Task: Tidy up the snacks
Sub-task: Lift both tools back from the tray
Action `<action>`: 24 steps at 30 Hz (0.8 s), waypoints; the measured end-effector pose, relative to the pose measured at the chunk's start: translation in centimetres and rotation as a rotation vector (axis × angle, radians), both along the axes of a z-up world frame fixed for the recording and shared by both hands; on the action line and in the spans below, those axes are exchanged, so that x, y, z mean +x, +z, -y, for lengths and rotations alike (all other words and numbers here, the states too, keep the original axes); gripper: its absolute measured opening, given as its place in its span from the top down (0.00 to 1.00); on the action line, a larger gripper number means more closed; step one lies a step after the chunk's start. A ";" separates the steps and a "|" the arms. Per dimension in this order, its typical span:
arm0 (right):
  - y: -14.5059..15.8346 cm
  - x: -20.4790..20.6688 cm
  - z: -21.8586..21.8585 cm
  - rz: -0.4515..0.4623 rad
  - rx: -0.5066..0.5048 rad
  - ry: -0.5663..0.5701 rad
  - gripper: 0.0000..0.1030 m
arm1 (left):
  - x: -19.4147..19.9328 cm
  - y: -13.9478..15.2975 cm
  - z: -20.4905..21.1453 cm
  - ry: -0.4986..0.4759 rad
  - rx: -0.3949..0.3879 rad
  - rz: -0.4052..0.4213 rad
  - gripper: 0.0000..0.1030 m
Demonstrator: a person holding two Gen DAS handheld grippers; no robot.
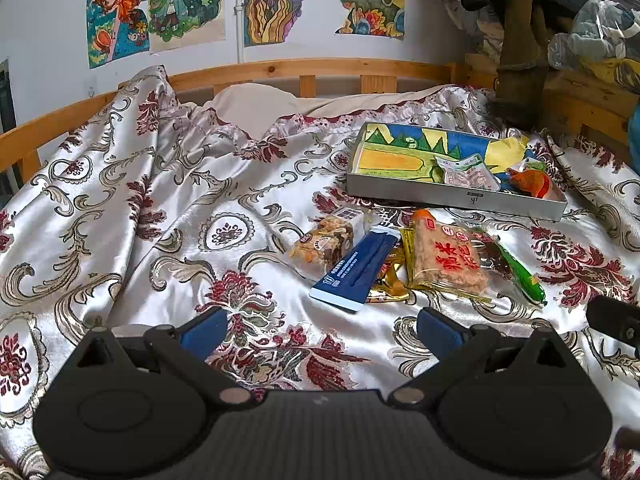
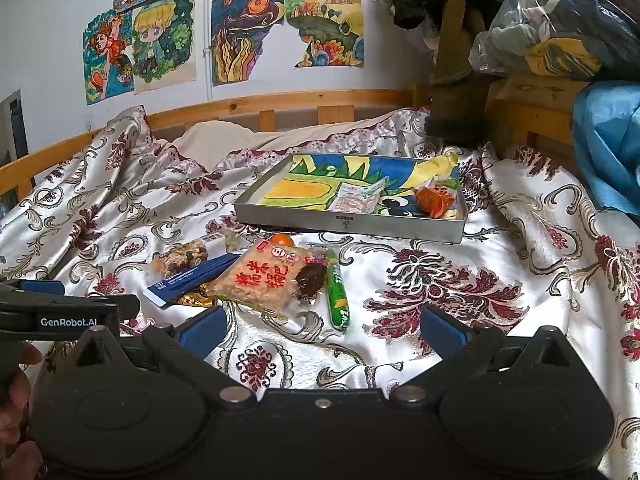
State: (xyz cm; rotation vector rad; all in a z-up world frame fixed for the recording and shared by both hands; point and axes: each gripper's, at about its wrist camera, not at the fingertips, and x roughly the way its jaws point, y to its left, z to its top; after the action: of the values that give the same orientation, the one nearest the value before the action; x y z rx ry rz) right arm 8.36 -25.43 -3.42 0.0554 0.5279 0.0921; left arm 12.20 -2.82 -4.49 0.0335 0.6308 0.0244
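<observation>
Both tools hover low over the bed with nothing between their fingers: the left hand-held gripper and the right hand-held gripper each have their blue pads spread wide, released, probably ready for a pick. Just ahead, on the floral satin bedspread, lies a loose cluster of snacks still to be sorted. A blue sachet rests across a gold wrapper, touching a nut bar on its left and a red-lettered rice cake pack on its right. A dark snack packet overlaps that pack's far edge, and a green sausage stick lies just beside it, nearest the right tool. Farther back sits a shallow metal tray lined with a colourful drawing, evidently the collecting place, since a pale packet and an orange snack lie inside. Beyond it runs the wooden bed rail, below drawings pinned to the wall.
</observation>
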 end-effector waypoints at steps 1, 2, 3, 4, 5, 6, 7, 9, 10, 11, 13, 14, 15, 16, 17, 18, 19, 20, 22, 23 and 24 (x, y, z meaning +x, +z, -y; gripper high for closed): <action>0.0 0.0 0.0 -0.002 -0.001 -0.001 0.01 | 0.0 0.0 0.0 -0.001 0.001 -0.001 0.00; 0.0 0.1 0.0 -0.005 -0.002 -0.002 0.01 | 0.0 0.0 0.1 -0.002 0.001 -0.001 0.00; 0.0 0.1 -0.1 -0.010 -0.004 -0.003 0.01 | 0.0 0.0 0.1 -0.002 0.001 -0.002 0.00; 0.0 0.2 -0.1 -0.013 -0.006 -0.003 0.01 | 0.0 0.0 0.2 -0.003 0.001 -0.003 0.00; 0.0 0.2 -0.2 -0.018 -0.009 -0.002 0.01 | 0.0 0.0 0.2 -0.003 0.000 -0.004 0.00; 0.0 0.3 -0.2 -0.021 -0.011 0.000 0.01 | 0.1 0.0 0.2 -0.004 -0.001 -0.005 0.00; 0.0 0.3 -0.3 -0.022 -0.013 0.001 0.01 | 0.1 0.0 0.2 -0.003 -0.001 -0.006 0.00; 0.1 0.2 -0.2 -0.018 -0.015 0.005 0.01 | 0.1 0.0 0.3 -0.004 -0.002 -0.004 0.00; 0.2 0.2 -0.2 -0.015 -0.016 0.006 0.01 | 0.1 0.1 0.3 -0.005 -0.002 -0.003 0.00; 0.2 0.2 -0.1 -0.013 -0.017 0.007 0.01 | 0.2 0.1 0.4 -0.006 -0.002 -0.003 0.00; 0.4 0.3 0.0 -0.012 -0.018 0.008 0.01 | 0.4 0.3 0.6 -0.008 -0.001 -0.004 0.00; 0.6 0.5 0.0 -0.013 -0.020 0.012 0.01 | 0.5 0.4 0.6 -0.010 -0.004 -0.003 0.00; 0.7 0.6 0.1 -0.013 -0.026 0.015 0.01 | 0.6 0.5 0.7 -0.012 -0.007 -0.001 0.00; 0.9 0.7 0.1 -0.011 -0.032 0.016 0.01 | 0.8 0.7 0.8 -0.014 -0.009 0.000 0.00; 1.1 0.9 0.2 -0.009 -0.035 0.021 0.01 | 1.0 0.7 0.9 -0.016 -0.009 0.001 0.00; 1.3 1.0 0.4 -0.008 -0.038 0.028 0.01 | 1.2 0.8 1.0 -0.017 -0.009 0.001 0.00; 1.5 1.2 0.5 -0.006 -0.039 0.033 0.01 | 1.4 0.9 1.1 -0.018 -0.009 0.001 0.00; 1.6 1.5 0.7 -0.006 -0.038 0.035 0.01 | 1.7 0.9 1.2 -0.018 -0.009 0.001 0.00; 1.9 2.0 1.2 -0.012 -0.022 0.047 0.01 | 2.0 0.9 1.3 -0.015 -0.009 0.001 0.00; 2.0 2.3 1.4 -0.013 -0.016 0.052 0.01 | 2.4 1.0 1.4 -0.017 -0.009 0.002 0.00; 2.0 2.6 1.6 -0.014 -0.015 0.055 0.01 | 2.7 1.1 1.5 -0.016 -0.010 0.003 0.00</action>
State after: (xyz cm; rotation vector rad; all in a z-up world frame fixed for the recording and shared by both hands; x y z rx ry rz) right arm 10.92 -27.04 -1.40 0.0268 0.5444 0.1411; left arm 14.91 -4.27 -3.44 0.0295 0.6280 0.0057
